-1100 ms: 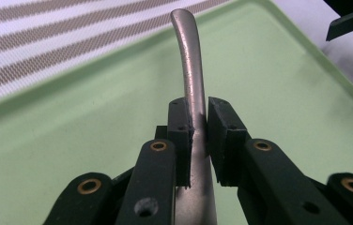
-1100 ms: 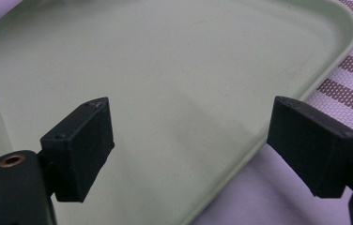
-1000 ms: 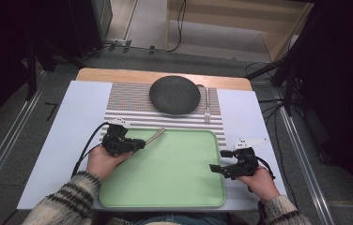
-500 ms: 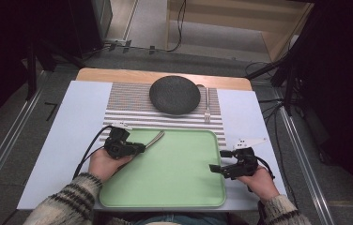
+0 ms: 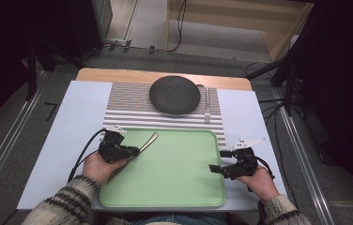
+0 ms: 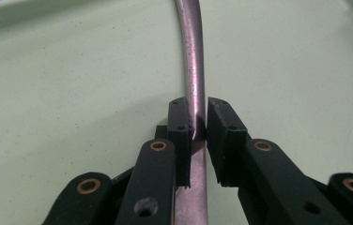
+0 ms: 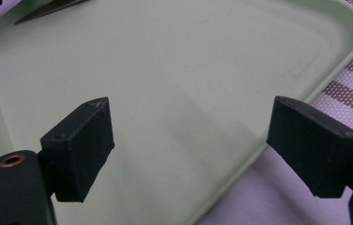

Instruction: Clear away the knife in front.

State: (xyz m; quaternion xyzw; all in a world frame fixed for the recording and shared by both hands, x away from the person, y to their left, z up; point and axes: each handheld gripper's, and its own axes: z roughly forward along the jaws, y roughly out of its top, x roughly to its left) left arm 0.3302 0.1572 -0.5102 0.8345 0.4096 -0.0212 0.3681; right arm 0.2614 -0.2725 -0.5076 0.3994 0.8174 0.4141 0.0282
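1 green tray (image 5: 174,178) on striped mat (image 5: 127,105), wooden table (image 5: 118,75).

**Dim room, small table, lots of cables**

Pretty dark all around, with most of the light falling on the table (image 5: 165,75) in the middle. It has a light wood top, mostly covered by a pale sheet (image 5: 66,140). The floor (image 5: 132,58) is grey, and black cables (image 5: 179,28) snake across it behind the table. Further back there's a light wooden shelf unit (image 5: 240,23). Metal rails (image 5: 5,140) run along the floor on both sides of the table. Black stand legs (image 5: 48,56) sit at the left, more dark gear at the right (image 5: 292,75).
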